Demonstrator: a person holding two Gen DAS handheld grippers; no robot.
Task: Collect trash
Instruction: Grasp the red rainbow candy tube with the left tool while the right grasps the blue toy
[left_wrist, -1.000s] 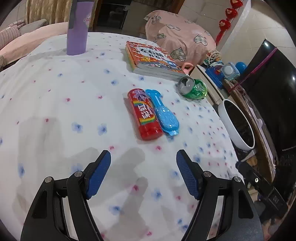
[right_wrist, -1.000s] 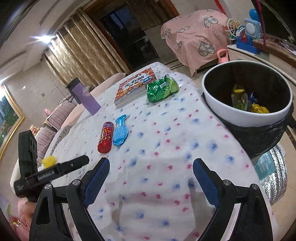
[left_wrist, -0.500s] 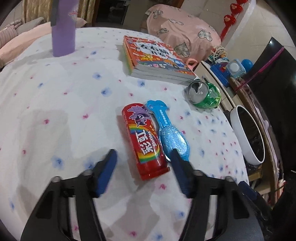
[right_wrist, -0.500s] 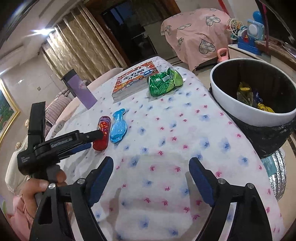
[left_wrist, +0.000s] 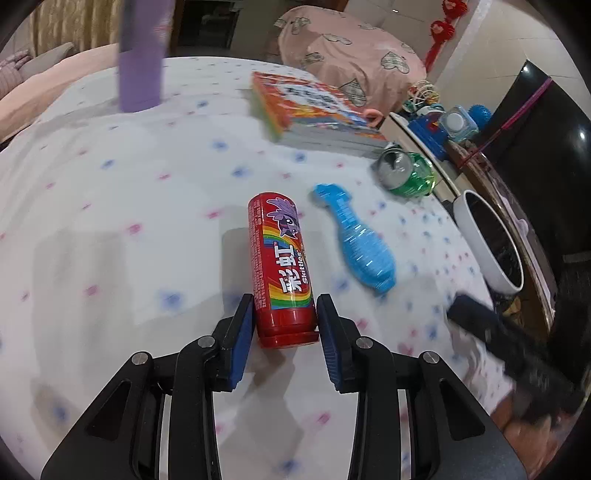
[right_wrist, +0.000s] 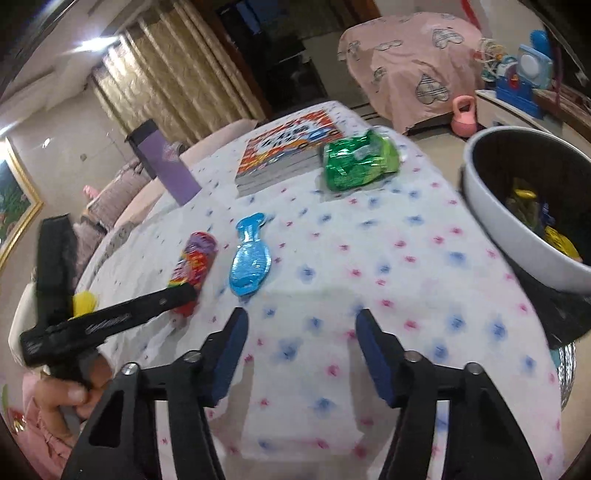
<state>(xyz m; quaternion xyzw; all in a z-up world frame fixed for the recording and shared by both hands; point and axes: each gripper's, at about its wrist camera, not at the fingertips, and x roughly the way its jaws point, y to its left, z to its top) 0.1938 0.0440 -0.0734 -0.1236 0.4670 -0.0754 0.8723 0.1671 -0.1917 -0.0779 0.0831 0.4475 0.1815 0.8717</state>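
Gripping red rainbow-print Skittles tube (left_wrist: 281, 269) w/ left claw (left_wrist: 284, 321); right claw (right_wrist: 299, 332) released.

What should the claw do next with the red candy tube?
Probably lift it a little. The left claw has its blue pads against both sides of the red candy tube, near the tube's bottom end, and the tube looks to be lying on the tablecloth. The bin waits at the table's edge.
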